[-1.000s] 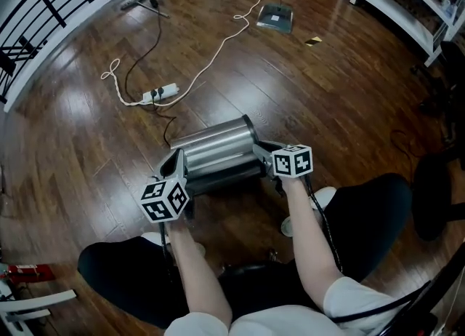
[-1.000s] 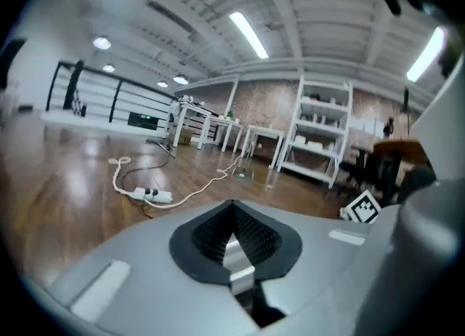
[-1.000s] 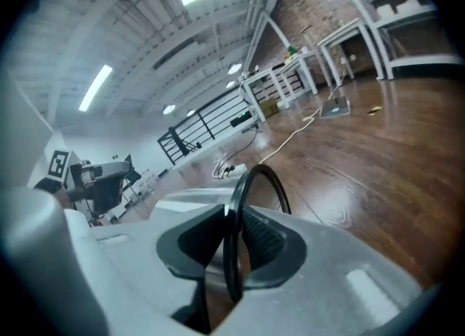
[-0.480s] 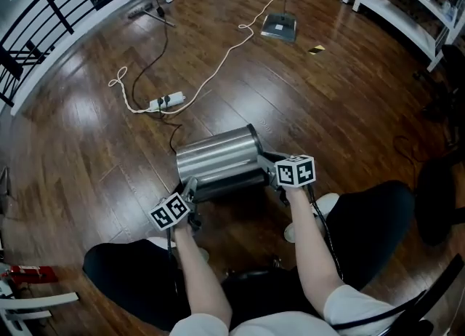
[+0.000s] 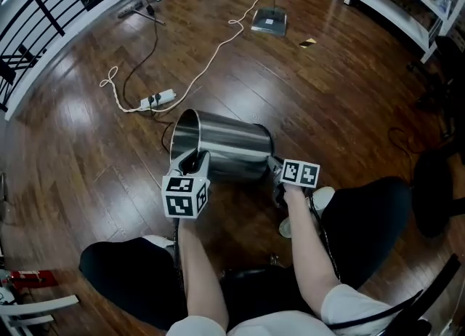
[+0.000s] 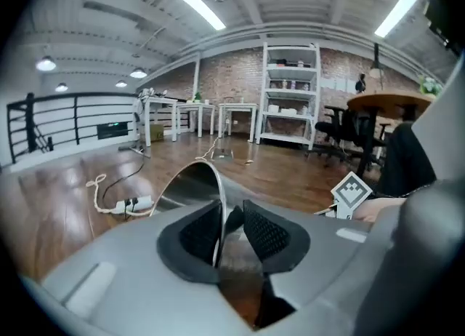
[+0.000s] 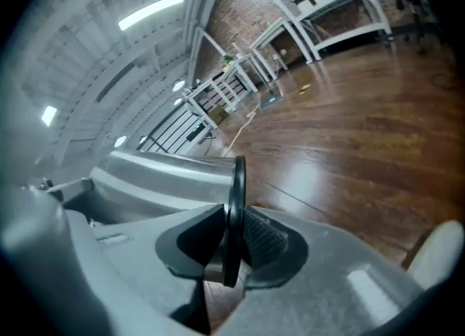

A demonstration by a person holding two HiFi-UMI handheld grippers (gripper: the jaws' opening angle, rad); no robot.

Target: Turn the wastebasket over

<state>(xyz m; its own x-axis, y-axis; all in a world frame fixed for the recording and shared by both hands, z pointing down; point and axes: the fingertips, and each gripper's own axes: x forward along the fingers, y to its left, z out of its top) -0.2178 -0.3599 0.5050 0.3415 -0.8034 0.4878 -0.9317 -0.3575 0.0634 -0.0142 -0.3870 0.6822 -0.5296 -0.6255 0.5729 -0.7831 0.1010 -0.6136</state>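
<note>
On the wood floor, the right gripper clamps the wastebasket by its base — the left gripper, jaws just closing, loosely straddles its rim — for turning leverage.

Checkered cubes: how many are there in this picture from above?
2. One cube is by the wastebasket's open end, at left; the other cube is by its base, at right. None seems hidden.

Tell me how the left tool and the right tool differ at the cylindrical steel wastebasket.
The left tool straddles the thin bare rim at the open mouth of the cylindrical steel wastebasket; the right tool sits on its black base ring. The left tool's jaws have just been closing, with a gap beside the rim; the right tool is clamped on the ring. Both work the same wastebasket.
</note>
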